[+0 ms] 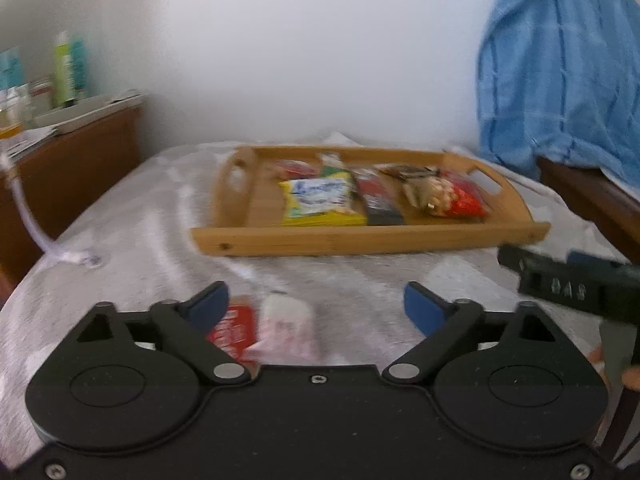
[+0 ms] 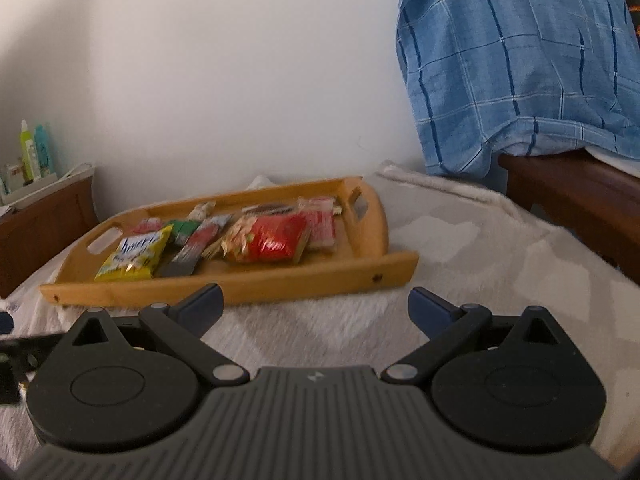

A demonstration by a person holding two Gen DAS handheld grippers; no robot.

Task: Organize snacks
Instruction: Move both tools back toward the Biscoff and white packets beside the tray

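Note:
A wooden tray (image 1: 360,240) (image 2: 256,284) rests on the grey blanket and holds several snack packets, among them a yellow bag (image 1: 320,202) (image 2: 134,256), a dark bar (image 1: 378,200) and a red bag (image 1: 460,200) (image 2: 272,240). Close to me on the blanket lie a red packet (image 1: 236,330) and a white-pink packet (image 1: 286,328). My left gripper (image 1: 316,306) hangs open just above these two, touching neither. My right gripper (image 2: 314,308) is open over bare blanket in front of the tray, with nothing between its fingers; it also shows at the right edge of the left wrist view (image 1: 568,280).
A wooden bedside cabinet (image 1: 68,176) with bottles (image 1: 70,68) stands at the left. A blue checked cloth (image 2: 520,64) hangs over a dark wooden piece of furniture (image 2: 572,192) on the right. A white wall runs behind the tray.

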